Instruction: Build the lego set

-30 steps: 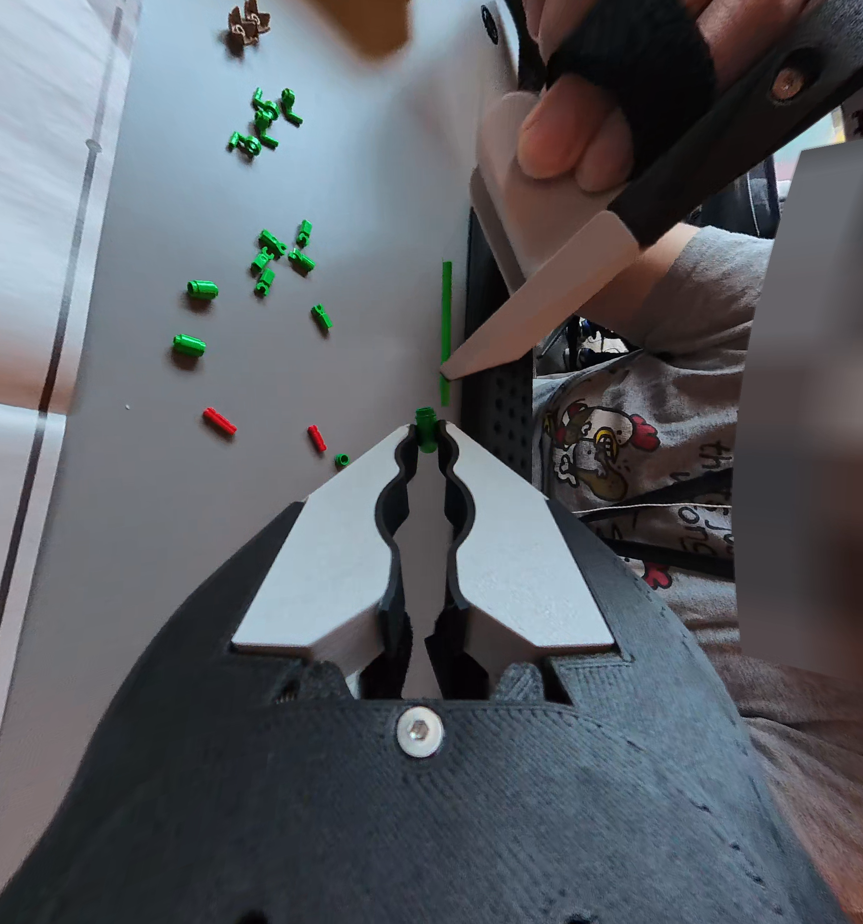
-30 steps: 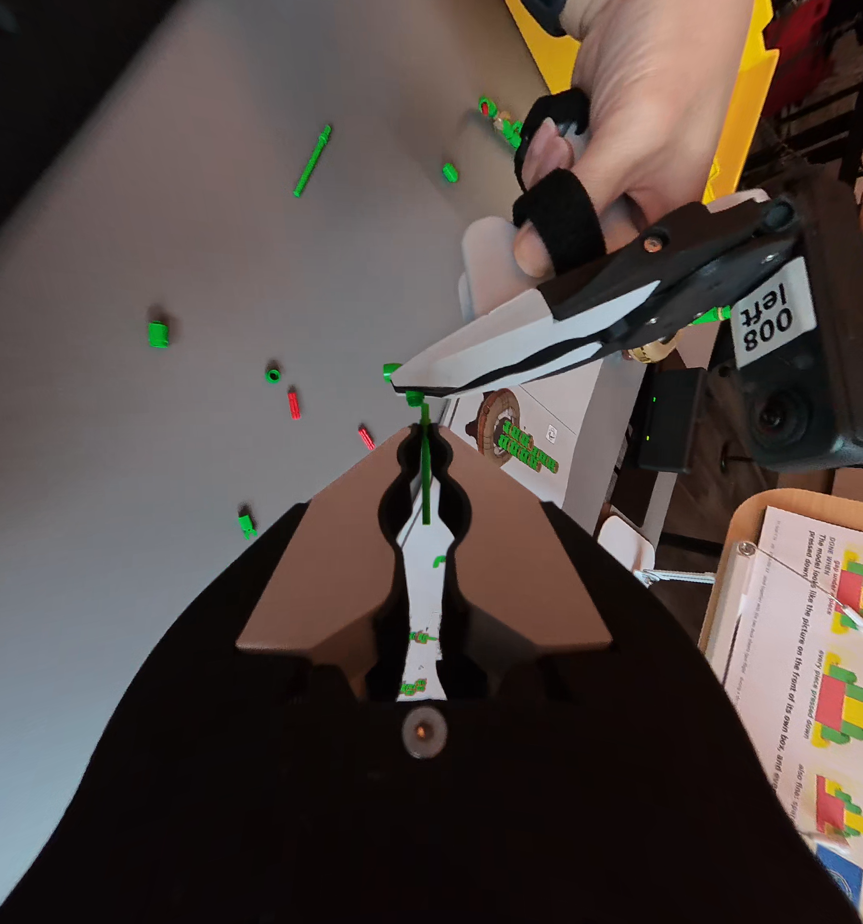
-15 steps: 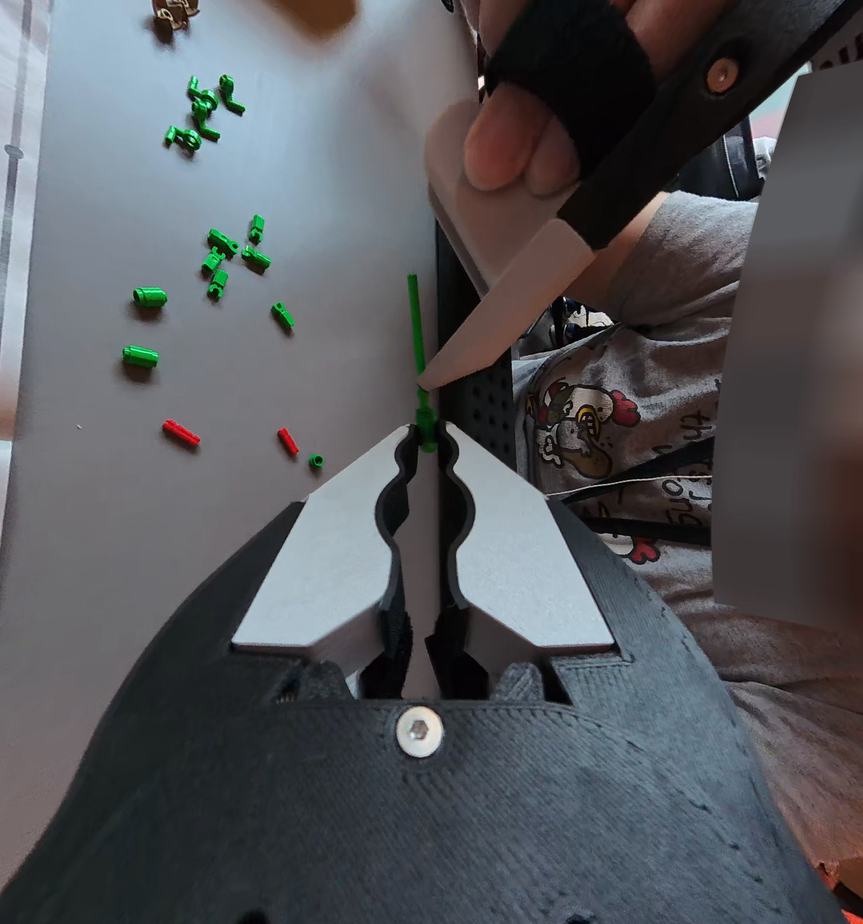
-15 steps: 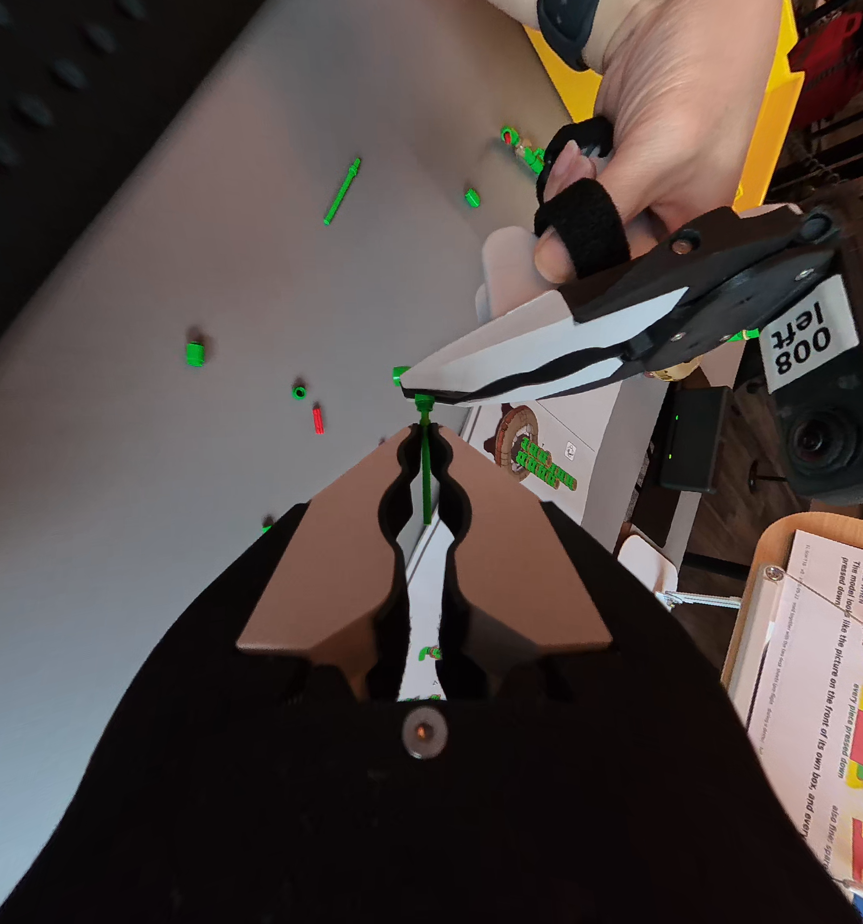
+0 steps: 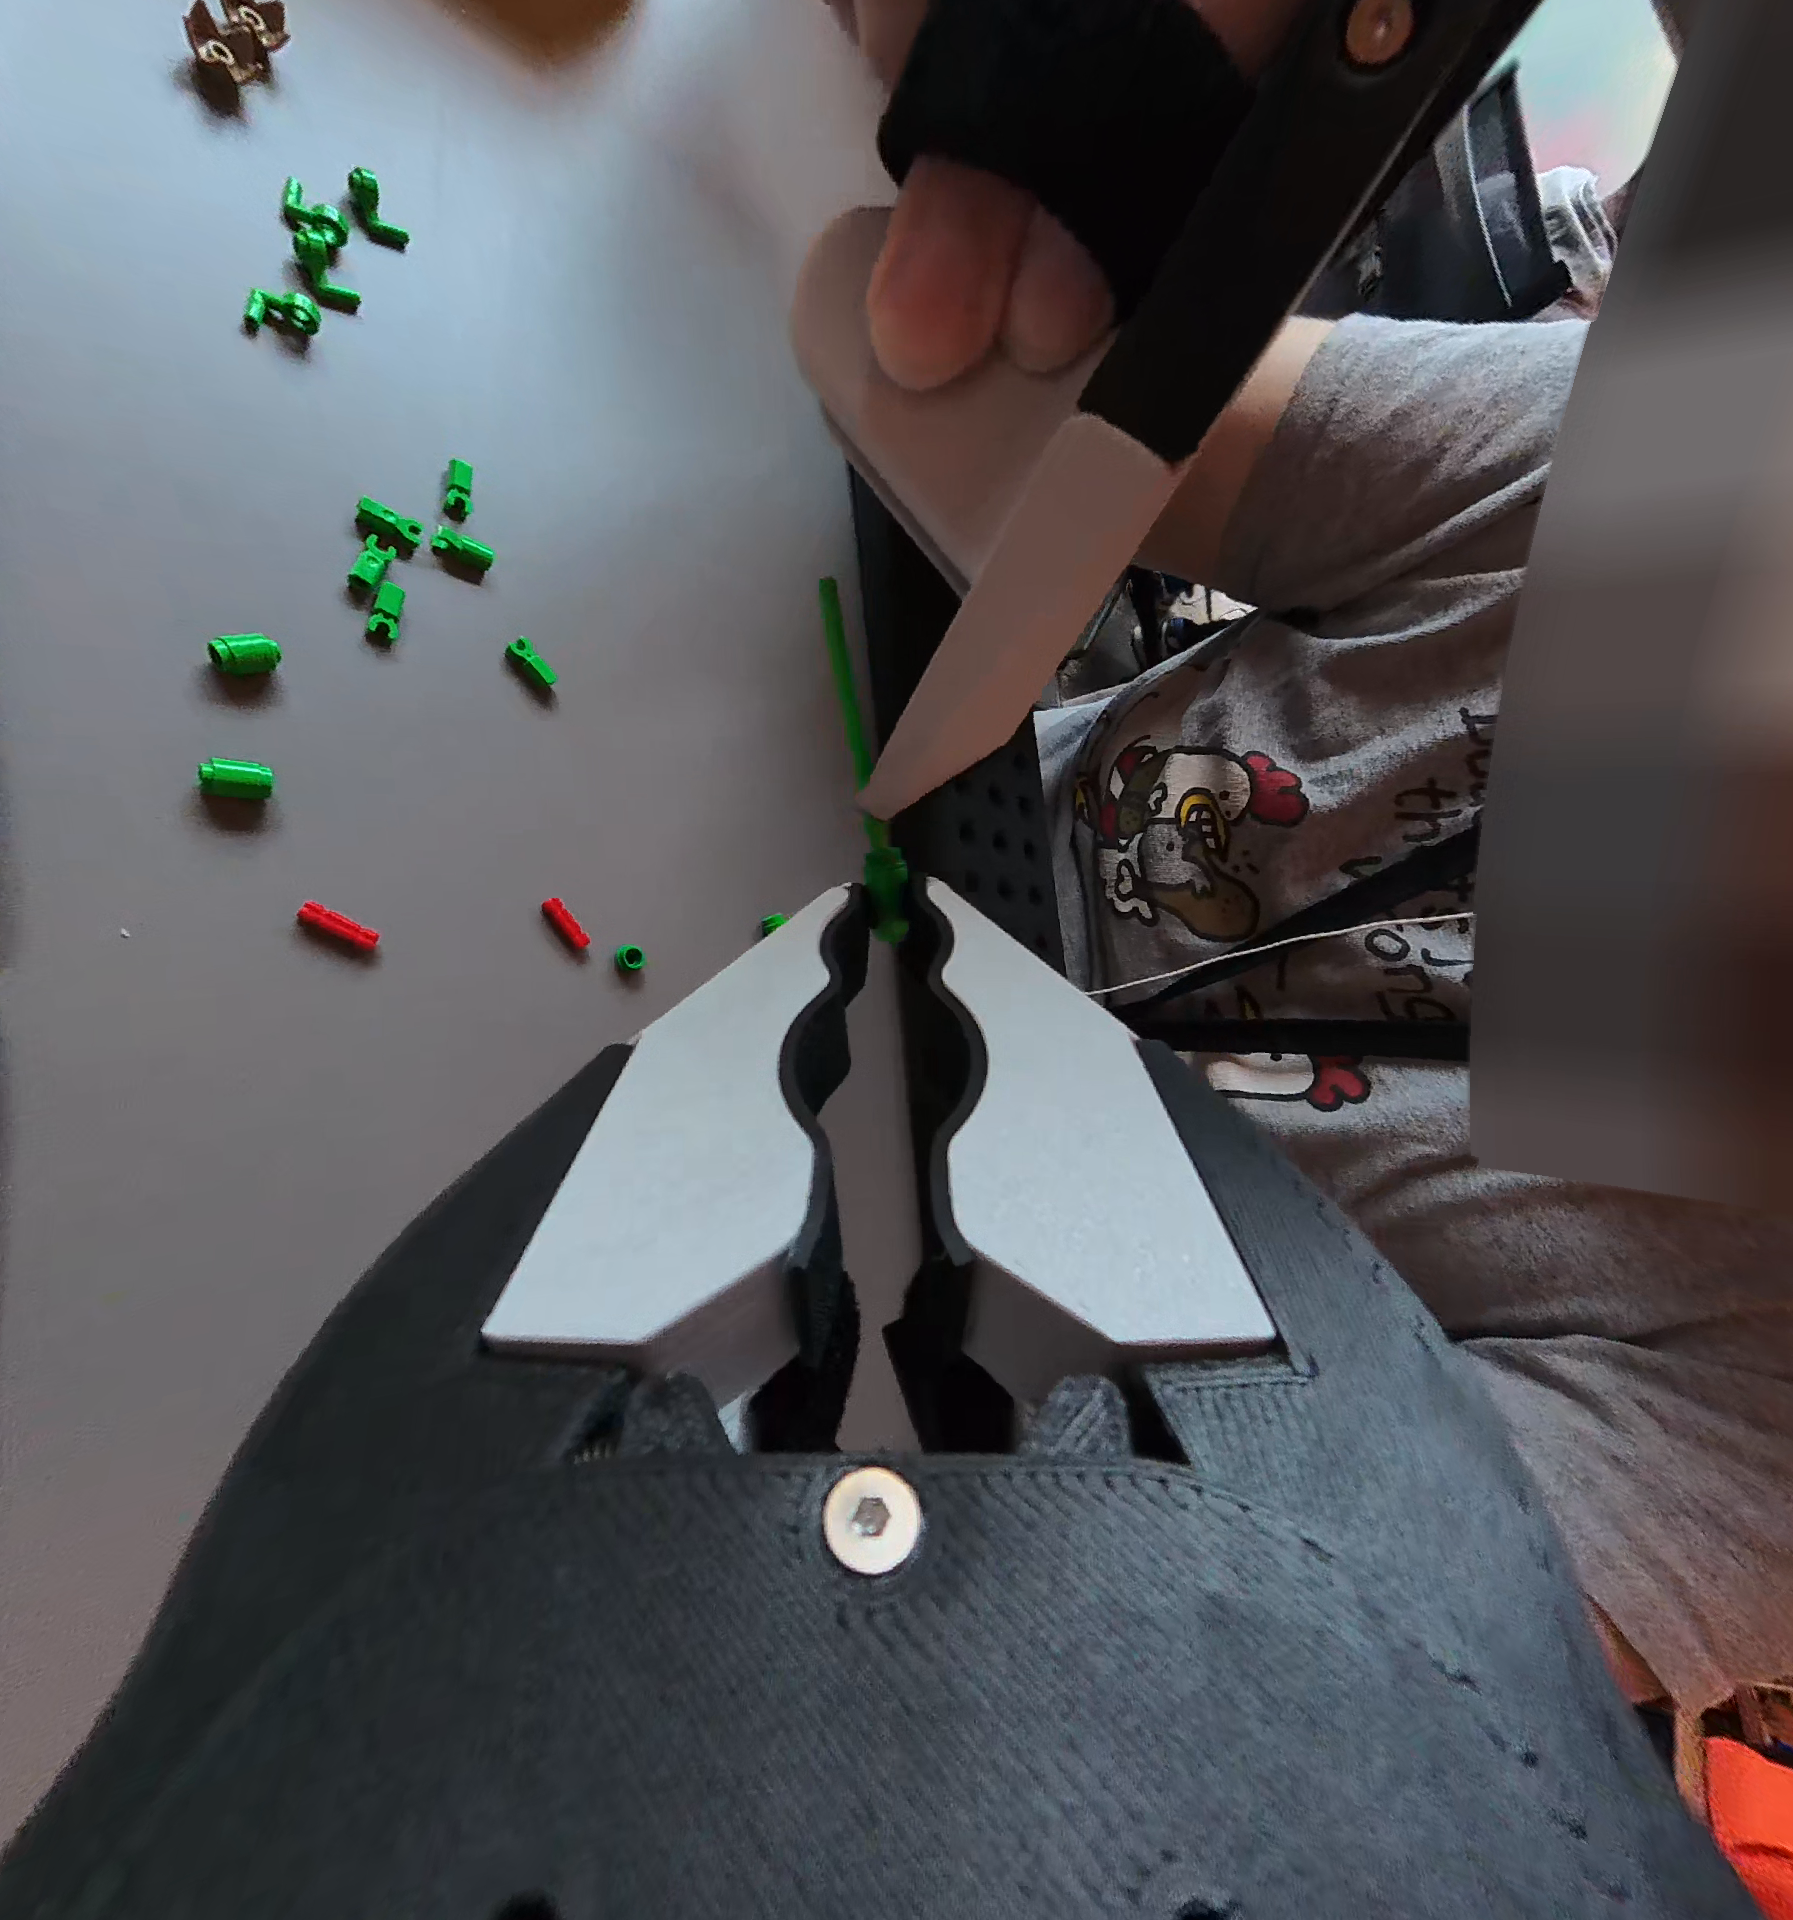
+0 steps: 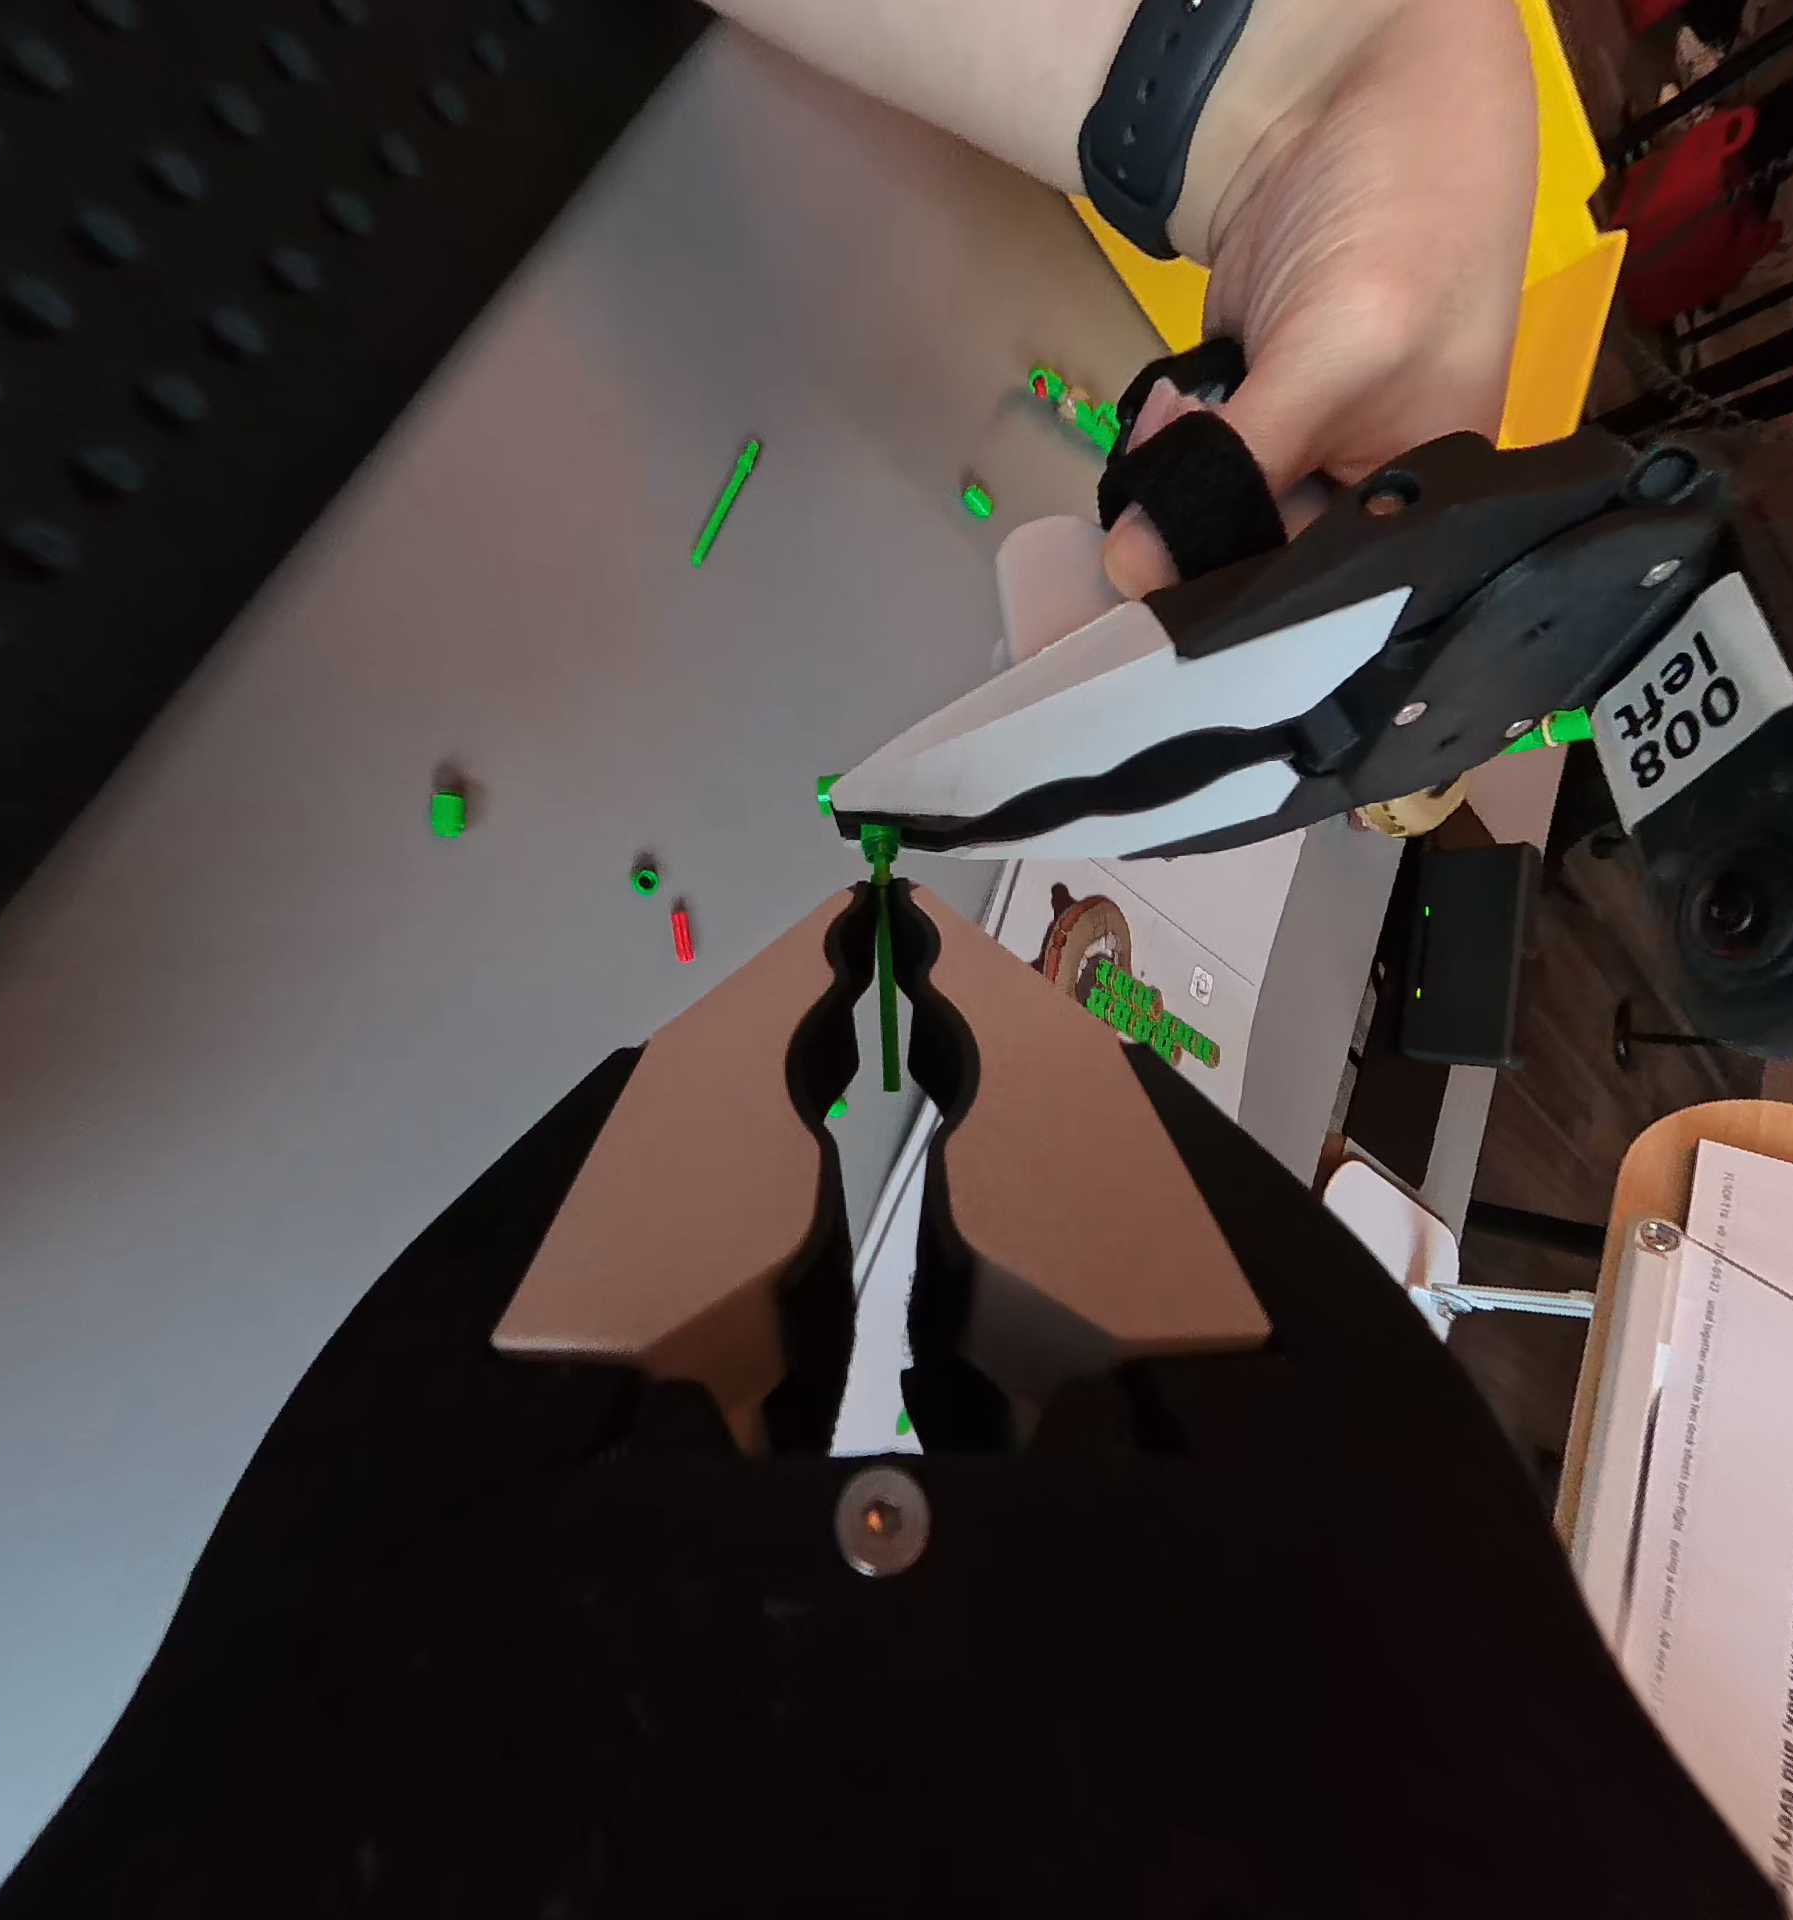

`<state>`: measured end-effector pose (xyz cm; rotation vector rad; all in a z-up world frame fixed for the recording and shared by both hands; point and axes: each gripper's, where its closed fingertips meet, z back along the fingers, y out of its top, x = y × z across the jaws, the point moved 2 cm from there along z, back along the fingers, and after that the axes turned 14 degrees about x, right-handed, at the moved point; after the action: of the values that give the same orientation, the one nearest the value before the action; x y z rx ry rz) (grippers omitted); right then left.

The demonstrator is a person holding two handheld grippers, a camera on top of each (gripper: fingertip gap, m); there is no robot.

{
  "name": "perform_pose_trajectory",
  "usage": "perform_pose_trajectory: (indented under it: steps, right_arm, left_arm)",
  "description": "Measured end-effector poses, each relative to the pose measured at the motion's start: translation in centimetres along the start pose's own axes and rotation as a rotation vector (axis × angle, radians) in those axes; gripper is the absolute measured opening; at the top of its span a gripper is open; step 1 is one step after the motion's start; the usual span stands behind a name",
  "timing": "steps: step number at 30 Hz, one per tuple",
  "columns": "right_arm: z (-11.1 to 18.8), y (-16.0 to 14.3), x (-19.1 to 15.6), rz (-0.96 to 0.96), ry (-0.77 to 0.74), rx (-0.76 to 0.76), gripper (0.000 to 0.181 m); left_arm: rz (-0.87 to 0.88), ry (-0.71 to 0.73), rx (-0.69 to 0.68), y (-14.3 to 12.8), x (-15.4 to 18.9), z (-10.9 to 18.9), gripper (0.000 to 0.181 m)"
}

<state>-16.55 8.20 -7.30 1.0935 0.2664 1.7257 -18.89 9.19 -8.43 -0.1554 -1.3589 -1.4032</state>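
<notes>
Soft, even daylight washes the grey table (image 5: 580, 1039), and the small green pieces (image 5: 385, 540) drop short, faint shadows. Both wide-angle views bend hard toward the edges, and the black perforated panel (image 6: 123, 291) smears with blur. The right gripper (image 6: 884, 888) sits murky and underlit, its black body almost featureless.

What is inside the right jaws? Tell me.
A thin green rod runs lengthwise between the right gripper's jaws, its tip meeting a green piece in the left gripper. The joint itself is covered by the tips.
</notes>
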Motion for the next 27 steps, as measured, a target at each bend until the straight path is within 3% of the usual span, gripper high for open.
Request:
perform_pose_trajectory:
  steps: [27]
  right_arm:
    - [-1.0,-0.4,0.6,-0.123,-0.013,0.025,0.000]
  left_arm:
    - [0.043,0.053,-0.008,0.0,-0.9,0.4,0.004]
